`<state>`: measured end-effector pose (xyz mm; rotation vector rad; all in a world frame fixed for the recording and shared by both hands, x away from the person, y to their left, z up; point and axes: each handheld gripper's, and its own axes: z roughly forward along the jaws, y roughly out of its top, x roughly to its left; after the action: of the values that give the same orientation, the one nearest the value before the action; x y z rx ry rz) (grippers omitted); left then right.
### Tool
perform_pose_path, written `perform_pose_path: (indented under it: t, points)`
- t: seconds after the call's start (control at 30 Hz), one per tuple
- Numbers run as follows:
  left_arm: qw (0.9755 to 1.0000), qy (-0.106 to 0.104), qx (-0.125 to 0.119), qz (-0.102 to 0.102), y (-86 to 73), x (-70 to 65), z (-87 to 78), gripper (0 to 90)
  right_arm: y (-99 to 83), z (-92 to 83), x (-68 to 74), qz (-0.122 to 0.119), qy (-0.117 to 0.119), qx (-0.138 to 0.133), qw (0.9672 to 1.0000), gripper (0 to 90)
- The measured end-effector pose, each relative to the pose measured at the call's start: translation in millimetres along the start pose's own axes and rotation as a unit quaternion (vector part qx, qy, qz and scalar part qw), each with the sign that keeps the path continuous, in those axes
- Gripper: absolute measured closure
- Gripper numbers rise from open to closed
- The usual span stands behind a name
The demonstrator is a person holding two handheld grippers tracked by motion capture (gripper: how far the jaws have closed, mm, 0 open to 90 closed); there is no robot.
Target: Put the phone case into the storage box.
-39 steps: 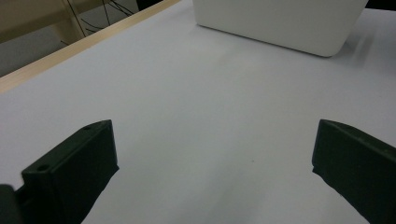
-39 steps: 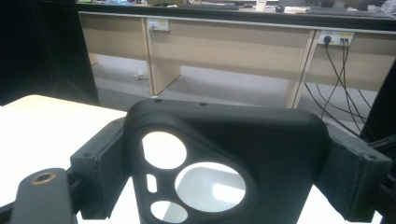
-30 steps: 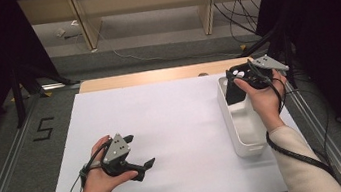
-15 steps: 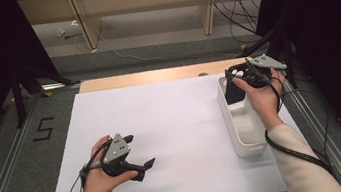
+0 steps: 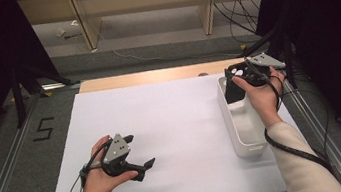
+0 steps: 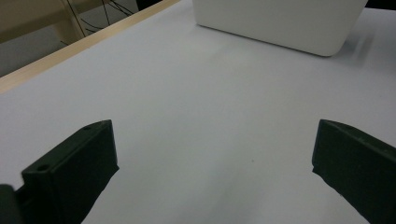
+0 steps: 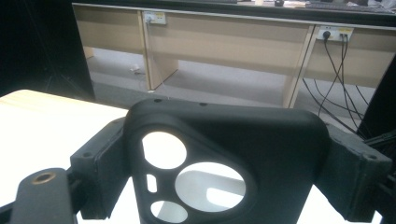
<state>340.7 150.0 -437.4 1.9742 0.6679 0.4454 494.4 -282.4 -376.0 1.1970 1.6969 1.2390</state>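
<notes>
High view: a black phone case [image 5: 234, 87] is held upright between the right gripper's [image 5: 237, 82] jaws, directly above the white bin [image 5: 244, 131] at right; the left gripper [image 5: 141, 168] rests open at lower left.

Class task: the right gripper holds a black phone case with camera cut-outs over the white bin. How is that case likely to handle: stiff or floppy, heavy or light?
The black phone case keeps its shape between the right gripper jaws, so probably fairly stiff. Thin-walled and hollow with cut-outs, so likely light. Above the white bin, it should drop flat rather than roll.
</notes>
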Motion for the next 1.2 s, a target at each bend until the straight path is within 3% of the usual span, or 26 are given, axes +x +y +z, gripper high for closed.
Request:
perform_pose_path:
  t: [1.2]
  points:
    - [1.0, -0.001, 0.0, 0.001, 0.2, -0.5, 0.1, 0.0, -0.5, 11.6, -3.5, -0.005, -0.004, 0.014, 0.9999, 15.4]
